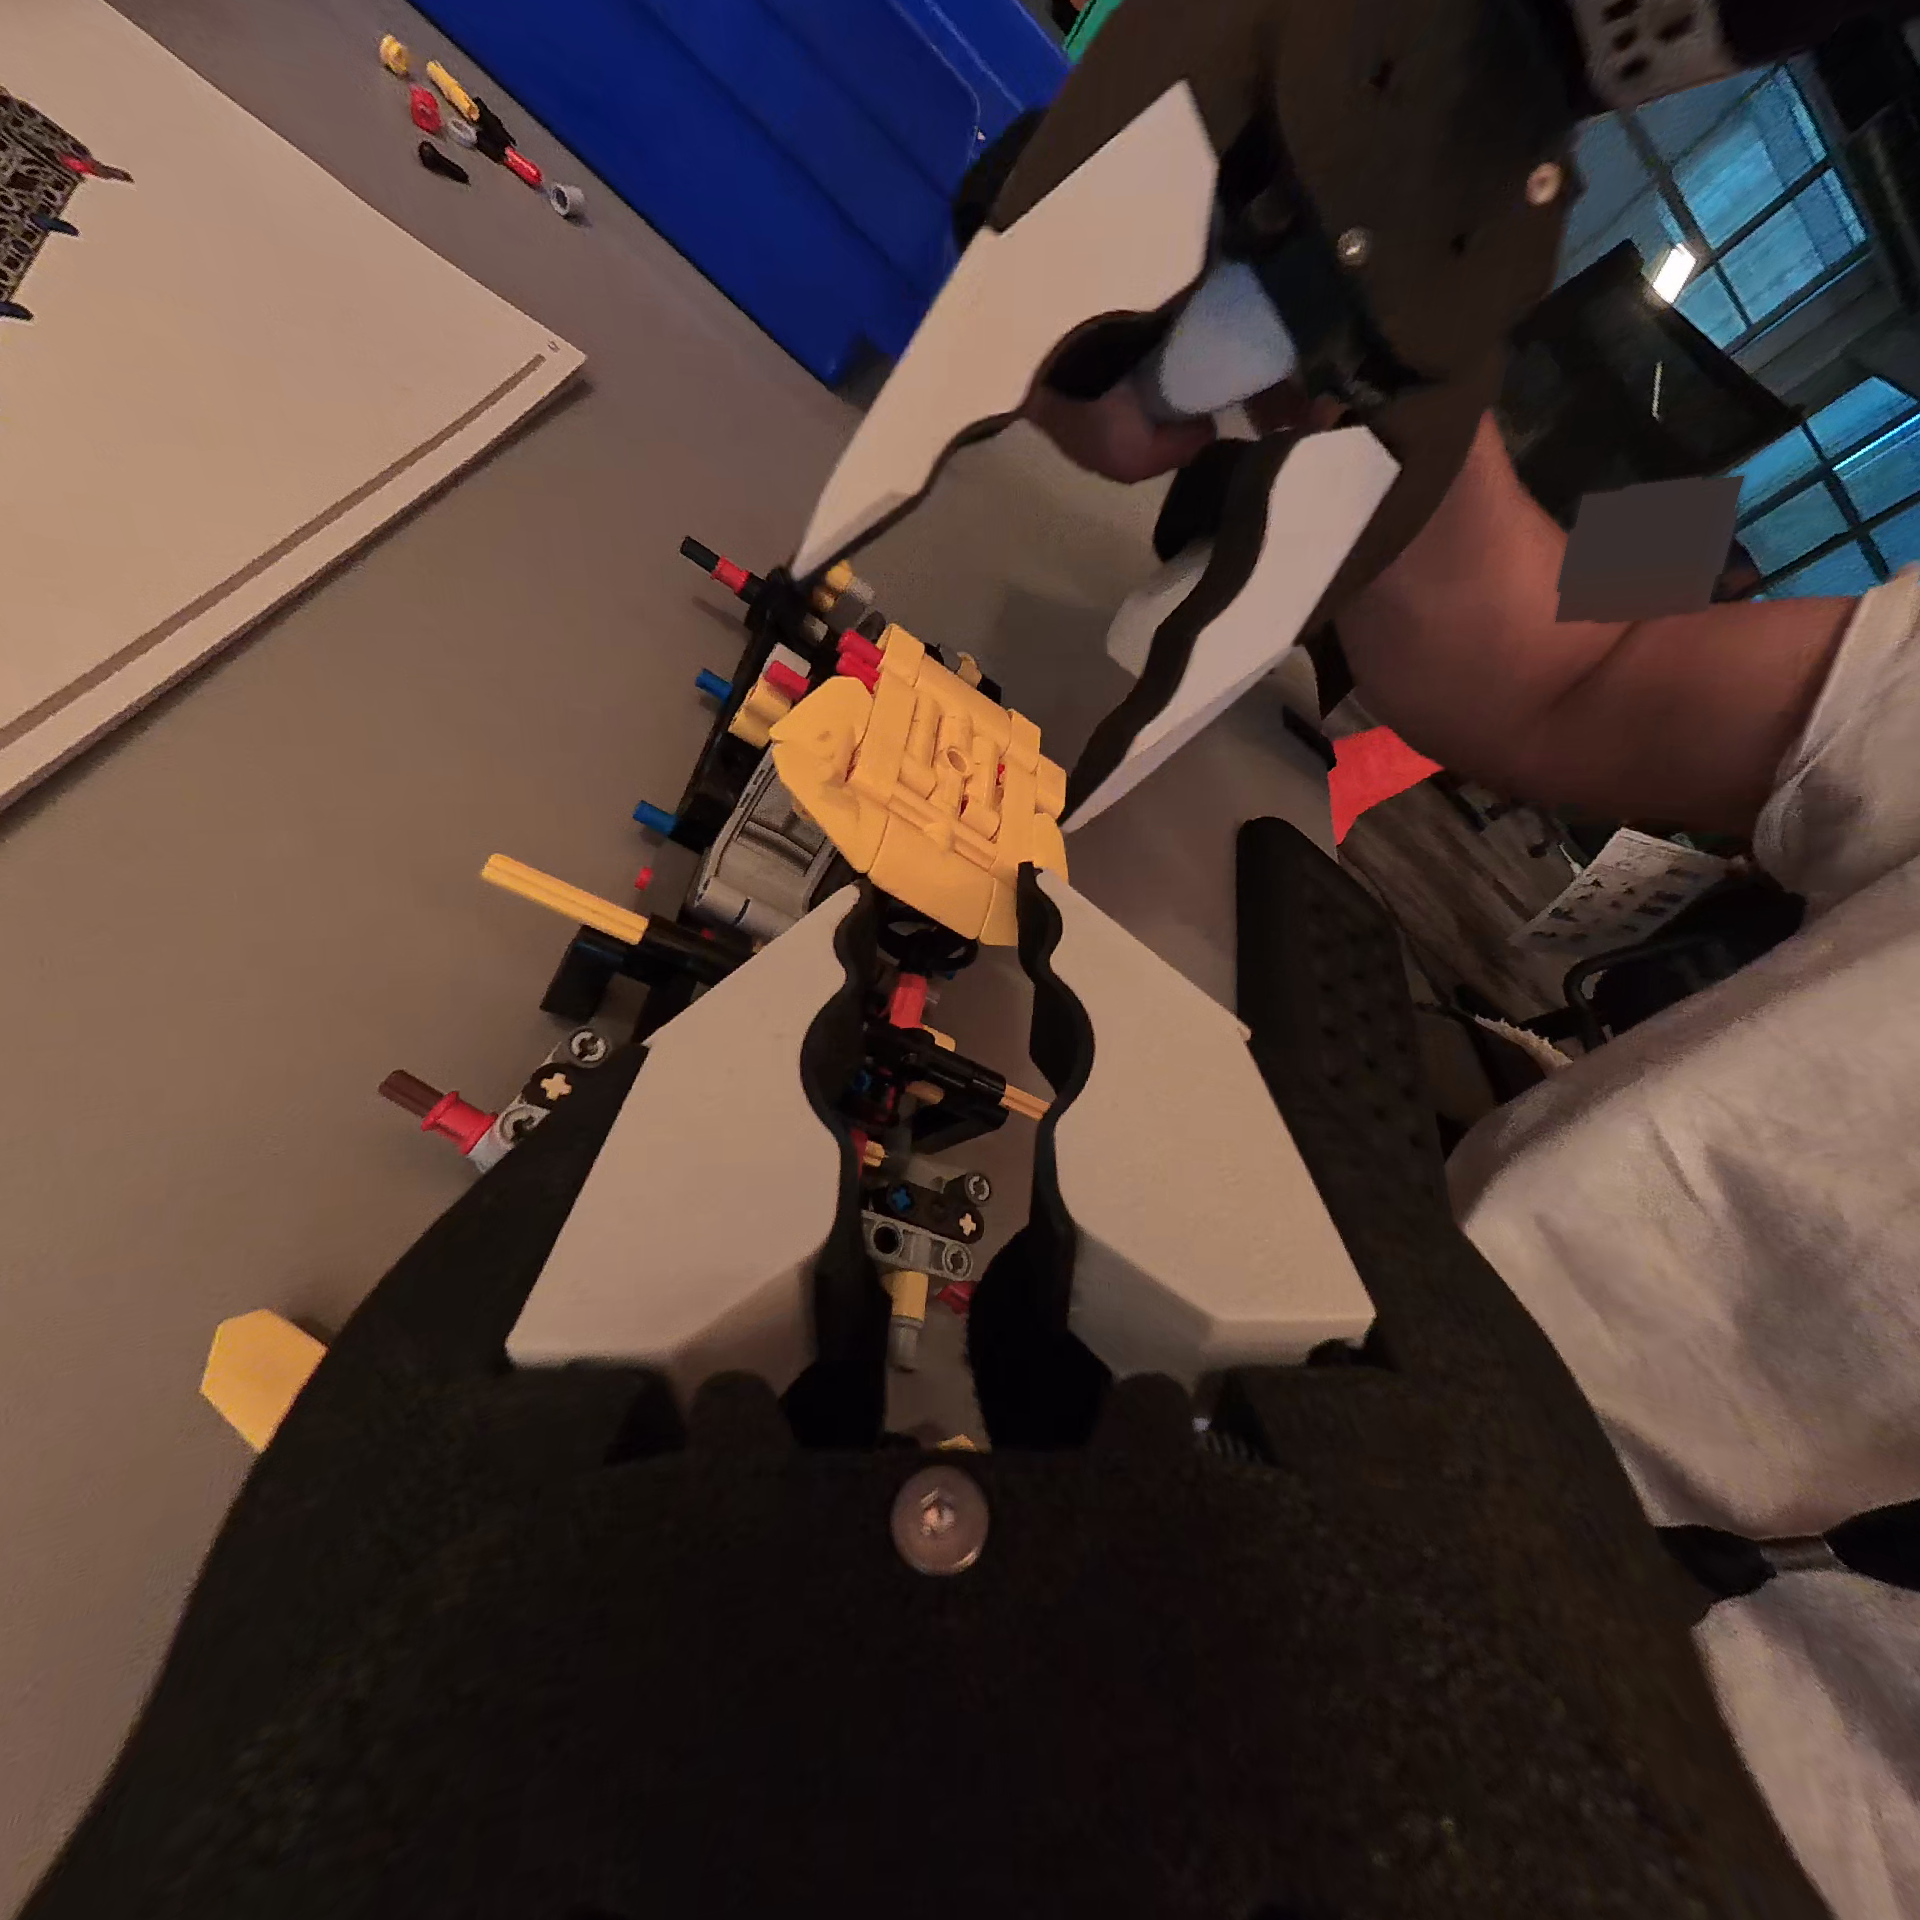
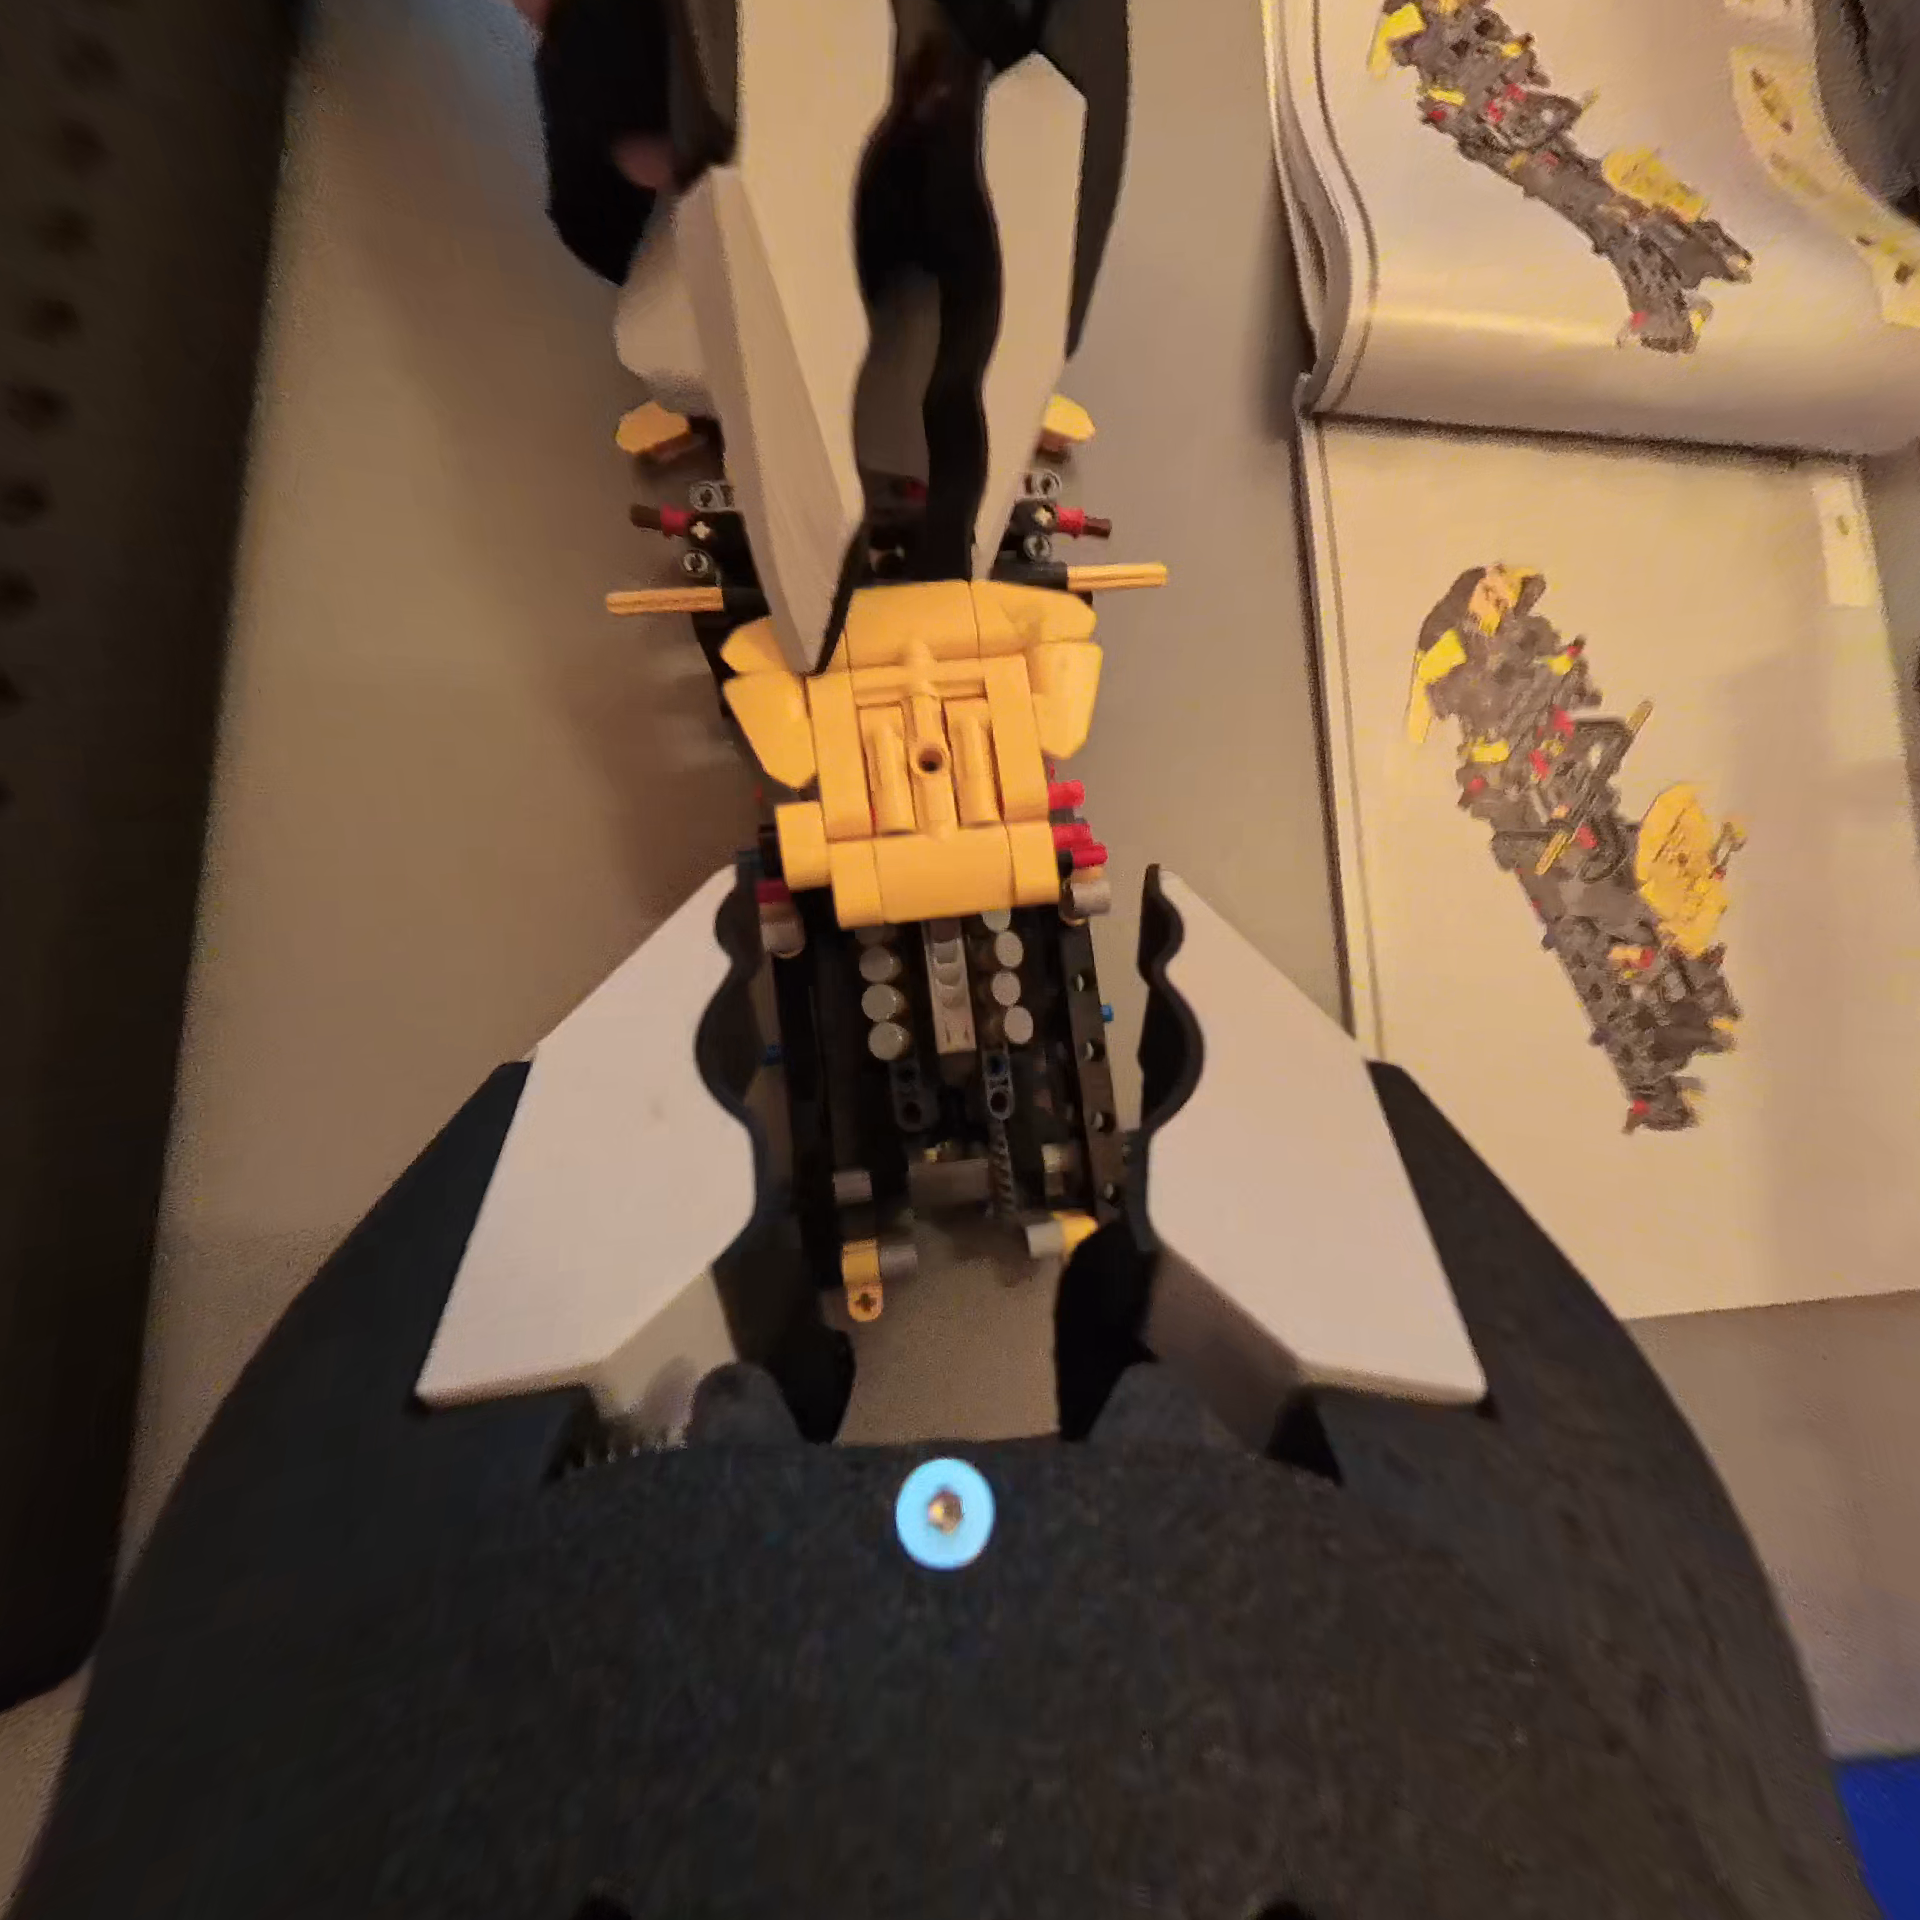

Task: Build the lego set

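grey table (image 1: 312,831) | blue bin (image 1: 769,166) at its far edge | windows (image 1: 1766,208) behind

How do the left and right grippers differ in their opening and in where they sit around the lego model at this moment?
The left gripper has a narrow gap, its tips at one edge of the yellow block. The right gripper is spread wide, straddling the black frame without visibly touching it. They approach the lego model from opposite ends. Both share grey fingers with wavy black pads.
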The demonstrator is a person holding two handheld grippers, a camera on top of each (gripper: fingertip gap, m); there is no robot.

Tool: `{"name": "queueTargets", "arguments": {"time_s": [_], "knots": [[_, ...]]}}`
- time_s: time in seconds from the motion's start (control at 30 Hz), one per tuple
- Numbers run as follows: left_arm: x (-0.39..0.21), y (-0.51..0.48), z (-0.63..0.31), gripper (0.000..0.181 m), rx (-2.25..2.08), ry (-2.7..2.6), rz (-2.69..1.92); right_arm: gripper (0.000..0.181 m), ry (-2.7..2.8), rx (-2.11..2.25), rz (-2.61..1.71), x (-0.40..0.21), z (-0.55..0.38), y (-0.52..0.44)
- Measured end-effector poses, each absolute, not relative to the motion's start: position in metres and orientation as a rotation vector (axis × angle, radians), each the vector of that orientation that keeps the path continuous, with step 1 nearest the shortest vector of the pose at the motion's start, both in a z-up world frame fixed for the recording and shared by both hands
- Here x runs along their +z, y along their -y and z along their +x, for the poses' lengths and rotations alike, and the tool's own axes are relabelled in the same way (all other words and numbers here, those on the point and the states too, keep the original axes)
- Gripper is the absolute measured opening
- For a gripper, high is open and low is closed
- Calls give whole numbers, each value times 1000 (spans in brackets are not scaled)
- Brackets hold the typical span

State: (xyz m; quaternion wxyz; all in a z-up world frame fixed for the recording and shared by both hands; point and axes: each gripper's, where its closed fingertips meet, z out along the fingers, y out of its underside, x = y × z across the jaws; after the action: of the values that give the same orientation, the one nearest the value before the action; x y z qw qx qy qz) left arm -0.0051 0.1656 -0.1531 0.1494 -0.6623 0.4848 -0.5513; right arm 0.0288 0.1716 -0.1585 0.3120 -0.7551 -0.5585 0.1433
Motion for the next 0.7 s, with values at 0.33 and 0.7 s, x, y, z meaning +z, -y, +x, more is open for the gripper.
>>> {"name": "queueTargets", "arguments": {"time_s": [0.33,0.7], "knots": [[-153,-166,-5,27,-1589,-1390,-1903,59,1781,246,-2052,-163,18,-172],[-152,-167,-4,28,-1564,-1343,-1917,81,1560,182,-2069,-153,25,-178]]}}
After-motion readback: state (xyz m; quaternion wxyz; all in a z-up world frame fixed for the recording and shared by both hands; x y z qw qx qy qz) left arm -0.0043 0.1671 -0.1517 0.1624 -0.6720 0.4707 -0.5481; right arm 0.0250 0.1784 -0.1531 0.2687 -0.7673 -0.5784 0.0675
